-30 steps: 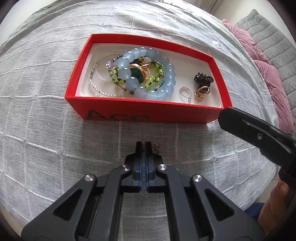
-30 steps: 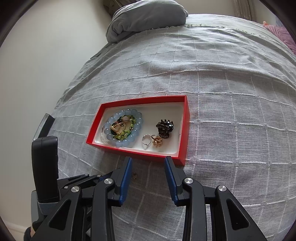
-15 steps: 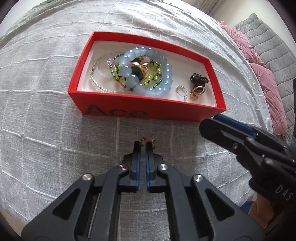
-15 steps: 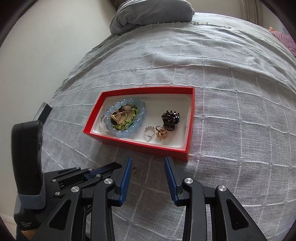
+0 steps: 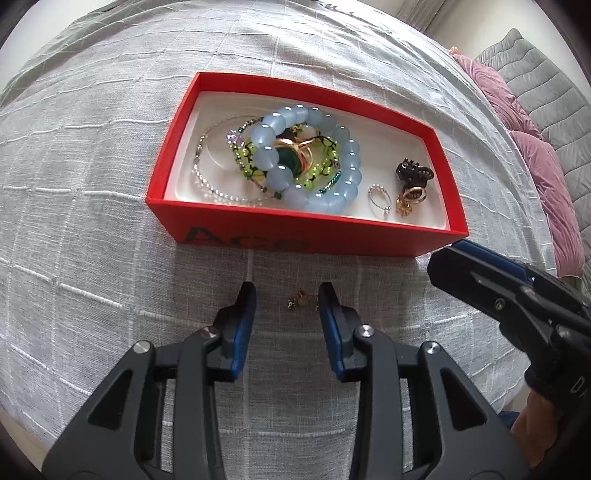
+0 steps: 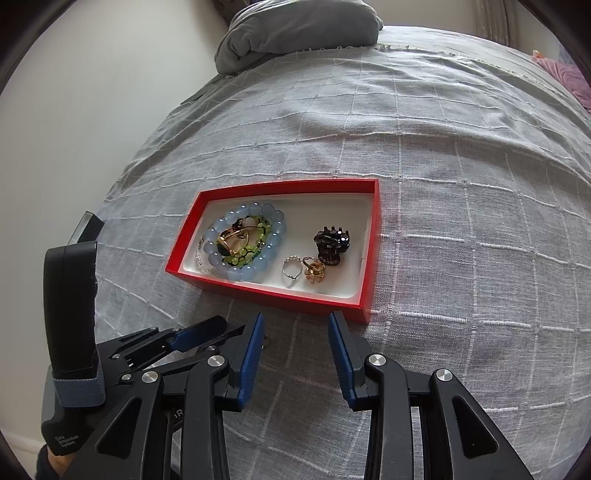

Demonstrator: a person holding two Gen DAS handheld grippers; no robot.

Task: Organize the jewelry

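Observation:
A red box (image 5: 258,236) lies on the grey bedspread and holds a blue bead bracelet (image 5: 314,158), green beads, a thin chain, a silver ring (image 5: 378,197), a gold ring (image 5: 410,199) and a black hair claw (image 5: 413,171). A small gold earring (image 5: 298,298) lies on the cloth in front of the box, between the fingers of my open left gripper (image 5: 288,301). My right gripper (image 6: 295,326) is open and empty, just in front of the box (image 6: 365,280). The right gripper also shows at the right in the left wrist view (image 5: 480,280).
Pink cushions (image 5: 535,147) and a grey quilted headboard lie at the right. A folded grey pillow (image 6: 295,33) sits at the far end of the bed. A white wall runs along the left edge of the bed.
My left gripper has opened from shut, with the small earring now lying between its fingers. Both grippers have drawn slightly nearer to the box.

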